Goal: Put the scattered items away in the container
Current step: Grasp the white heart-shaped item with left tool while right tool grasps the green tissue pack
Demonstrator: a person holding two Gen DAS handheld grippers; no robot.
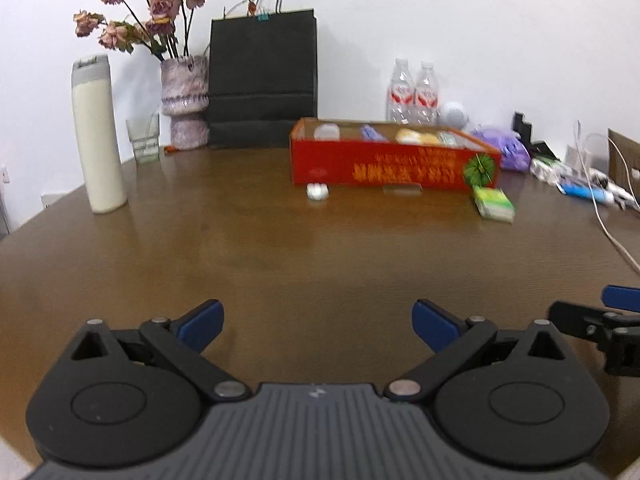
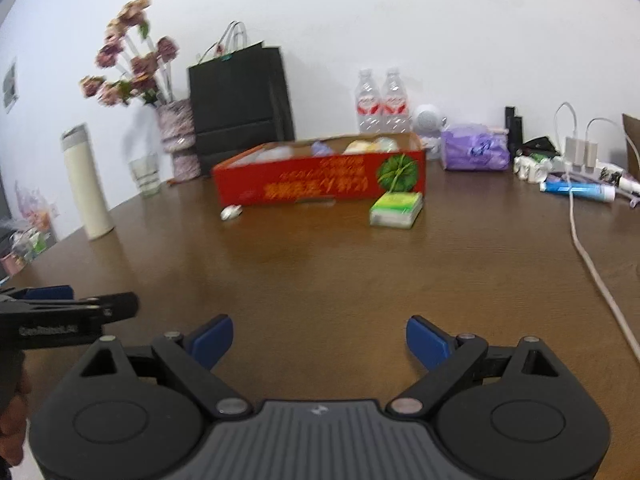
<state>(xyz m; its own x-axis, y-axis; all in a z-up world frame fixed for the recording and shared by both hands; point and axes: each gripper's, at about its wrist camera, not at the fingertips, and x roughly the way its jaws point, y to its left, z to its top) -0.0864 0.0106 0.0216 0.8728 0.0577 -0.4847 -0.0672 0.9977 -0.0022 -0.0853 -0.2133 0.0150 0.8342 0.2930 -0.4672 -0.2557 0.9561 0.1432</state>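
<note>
A red cardboard box stands on the brown table and holds several small items. A small white object lies on the table by the box's left front corner. A green and white packet lies by its right front corner. My left gripper is open and empty, well short of the box. My right gripper is open and empty, also well short of the box. Each gripper shows at the edge of the other's view.
A white flask, a glass, a vase of dried roses, a black paper bag and two water bottles line the back. A purple bag, chargers, a blue tube and a white cable lie at the right.
</note>
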